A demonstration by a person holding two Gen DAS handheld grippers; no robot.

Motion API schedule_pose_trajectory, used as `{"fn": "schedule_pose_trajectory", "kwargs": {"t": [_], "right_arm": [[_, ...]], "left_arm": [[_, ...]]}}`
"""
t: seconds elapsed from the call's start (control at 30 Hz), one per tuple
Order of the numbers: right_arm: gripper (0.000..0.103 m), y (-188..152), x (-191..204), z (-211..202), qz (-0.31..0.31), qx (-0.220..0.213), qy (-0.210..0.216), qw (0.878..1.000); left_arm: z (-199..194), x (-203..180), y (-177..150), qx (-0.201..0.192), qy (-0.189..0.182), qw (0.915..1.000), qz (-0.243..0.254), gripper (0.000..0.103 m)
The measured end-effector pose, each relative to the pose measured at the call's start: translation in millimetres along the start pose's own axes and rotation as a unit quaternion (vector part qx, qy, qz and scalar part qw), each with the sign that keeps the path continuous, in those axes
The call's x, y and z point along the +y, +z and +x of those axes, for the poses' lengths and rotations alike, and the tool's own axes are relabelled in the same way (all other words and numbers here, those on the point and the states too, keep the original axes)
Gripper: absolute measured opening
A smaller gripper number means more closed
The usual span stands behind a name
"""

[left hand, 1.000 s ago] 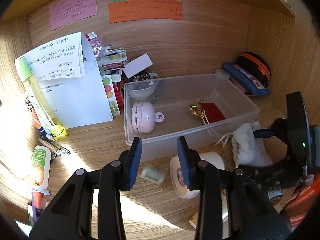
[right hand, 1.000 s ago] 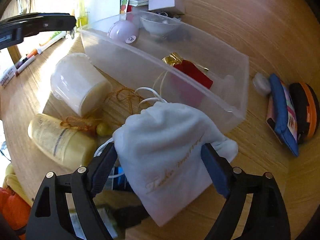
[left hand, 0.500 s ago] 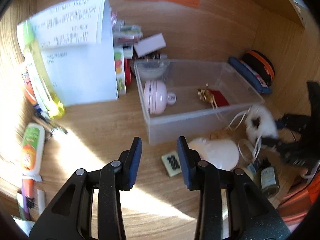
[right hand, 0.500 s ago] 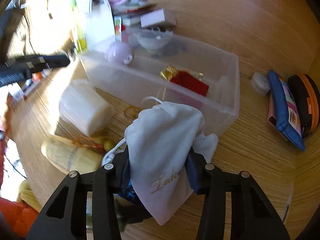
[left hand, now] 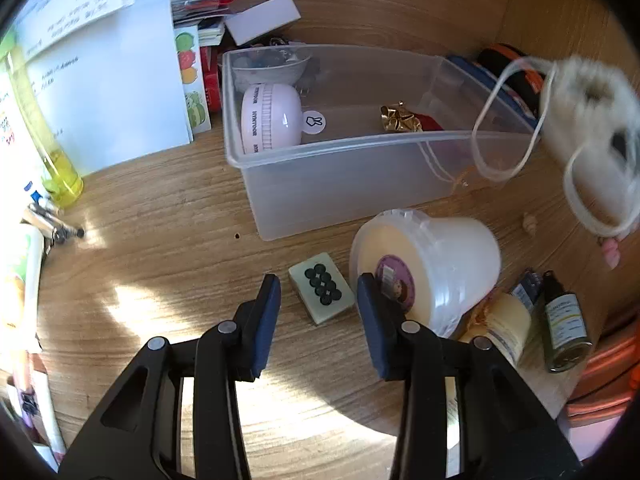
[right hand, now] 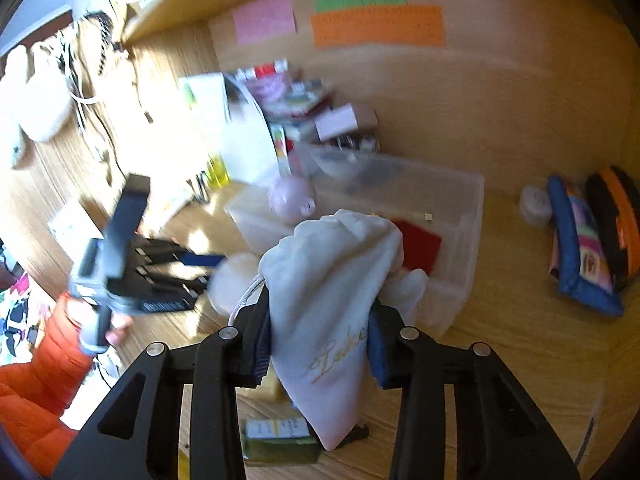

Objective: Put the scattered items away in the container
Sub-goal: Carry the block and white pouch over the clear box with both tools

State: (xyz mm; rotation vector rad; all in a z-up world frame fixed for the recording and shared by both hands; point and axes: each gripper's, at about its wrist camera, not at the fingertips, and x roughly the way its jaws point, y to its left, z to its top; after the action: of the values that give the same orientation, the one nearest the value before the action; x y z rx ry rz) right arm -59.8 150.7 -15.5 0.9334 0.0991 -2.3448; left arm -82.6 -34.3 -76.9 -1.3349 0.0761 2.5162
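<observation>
My right gripper [right hand: 318,340] is shut on a white drawstring pouch [right hand: 332,292] and holds it in the air near the clear plastic bin [right hand: 468,216]. The pouch also shows at the right of the left wrist view [left hand: 592,128], its cords dangling over the bin's near right corner [left hand: 352,148]. The bin holds a pink round gadget [left hand: 270,118], a gold bow on a red card [left hand: 400,122] and a bowl [left hand: 272,66]. My left gripper [left hand: 318,312] is open, low over the desk, with a mahjong tile [left hand: 322,292] lying just ahead of its fingertips.
A white tub [left hand: 424,264] lies on its side right of the tile, with a yellow jar [left hand: 500,328] and a dark dropper bottle [left hand: 564,328] beyond. Papers [left hand: 100,68], a yellow-green bottle [left hand: 52,152] and pens stand left. Pencil cases [right hand: 588,236] lie right of the bin.
My right gripper closed on the pouch and lifted it off the desk toward the bin. My left gripper pulled back and tilted down, so the tile and tub now lie before it.
</observation>
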Motion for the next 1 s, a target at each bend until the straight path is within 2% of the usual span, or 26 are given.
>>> {"fn": "schedule_pose_trajectory", "kwargs": {"t": [0.17, 0.2, 0.23, 0.3, 0.5, 0.77, 1.0], "right_arm": [[0.035, 14.9, 1.4, -16.9, -0.001, -0.03, 0.011, 0.999], [0.035, 15.5, 2.2, -18.2, -0.003, -0.031, 0.011, 0.999], [0.035, 16.7, 3.6, -19.2, -0.006, -0.034, 0.008, 0.999], [0.035, 18.7, 4.5, -18.7, -0.009, -0.035, 0.005, 0.999], [0.035, 28.3, -0.2, -19.0, 0.001, -0.043, 0.018, 0.999], [0.035, 48.2, -7.6, -27.2, 0.009, -0.068, 0.024, 0.997], [0.035, 62.8, -16.7, -16.4, 0.026, -0.07, 0.028, 0.997]], "left_arm": [[6.6, 2.9, 0.5, 0.003, 0.007, 0.9999, -0.008, 0.04], [7.0, 3.7, 0.6, 0.004, 0.01, 0.9999, -0.01, 0.034], [8.7, 3.6, 0.3, 0.007, 0.015, 0.9998, -0.009, 0.024], [9.8, 2.4, -1.7, 0.006, 0.026, 0.9996, -0.005, 0.024], [1.6, 6.4, -8.3, -0.004, 0.027, 0.9994, -0.02, 0.024], [-47.6, 15.9, 9.0, -0.065, 0.011, 0.9975, -0.025, 0.024], [-68.5, 5.9, 49.5, -0.104, 0.009, 0.9944, -0.015, 0.024]]}}
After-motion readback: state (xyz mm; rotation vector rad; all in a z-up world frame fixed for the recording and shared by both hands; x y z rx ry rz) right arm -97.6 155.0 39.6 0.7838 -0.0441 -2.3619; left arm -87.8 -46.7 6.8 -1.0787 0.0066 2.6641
